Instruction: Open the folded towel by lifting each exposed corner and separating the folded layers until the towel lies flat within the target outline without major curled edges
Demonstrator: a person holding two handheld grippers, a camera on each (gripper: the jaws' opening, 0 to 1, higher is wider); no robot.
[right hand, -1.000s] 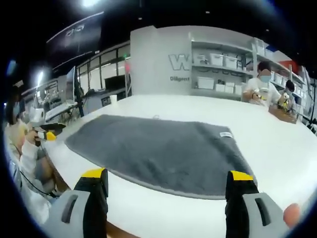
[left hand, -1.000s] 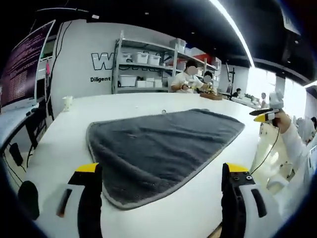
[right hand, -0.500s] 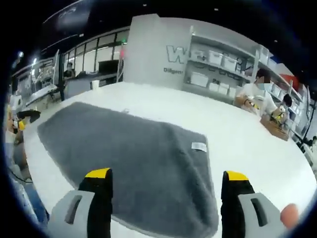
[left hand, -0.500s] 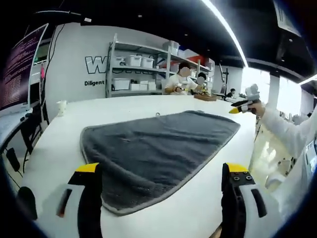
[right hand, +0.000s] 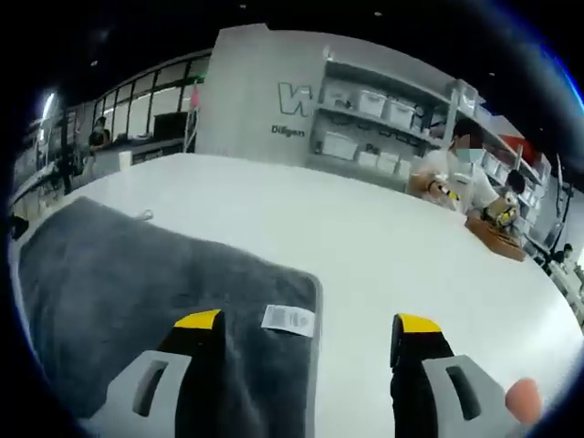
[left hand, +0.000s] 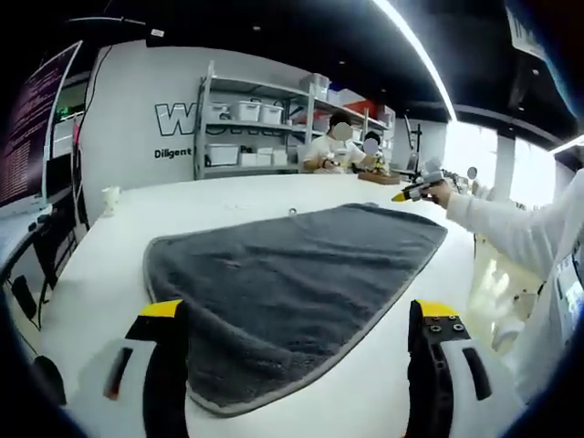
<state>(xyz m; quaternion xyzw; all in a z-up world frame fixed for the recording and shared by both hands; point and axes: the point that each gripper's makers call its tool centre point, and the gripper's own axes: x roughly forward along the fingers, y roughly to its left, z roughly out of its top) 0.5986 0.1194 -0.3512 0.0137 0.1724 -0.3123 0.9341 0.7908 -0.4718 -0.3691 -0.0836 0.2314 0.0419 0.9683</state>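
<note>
Lying spread on the white table [left hand: 100,265], the grey towel [left hand: 292,274] is seen as one broad sheet w/ a lighter hem along its near edge; no stacked layers or upturned corners can be made out in the left gripper view, though a fold could be hidden by the fisheye. No target outline can be told on the table, so fit w/in it can't be judged. The left gripper [left hand: 297,319] is held w/ jaws wide apart, nothing between them, poised just short of the towel's near corner. In the right gripper view the right gripper [right hand: 306,324] is likewise spread and empty, its jaws straddling the towel's corner where a small white label [right hand: 288,318] is sewn; that corner looks flat, edge uncurled. The same gripper is seen from the left gripper view, held in a hand on a white sleeve over the towel's far end. Judged from this, unfolding appears largely done; what's left is prob. checking corners, smoothing any slight waviness and confirming alignment.
</note>
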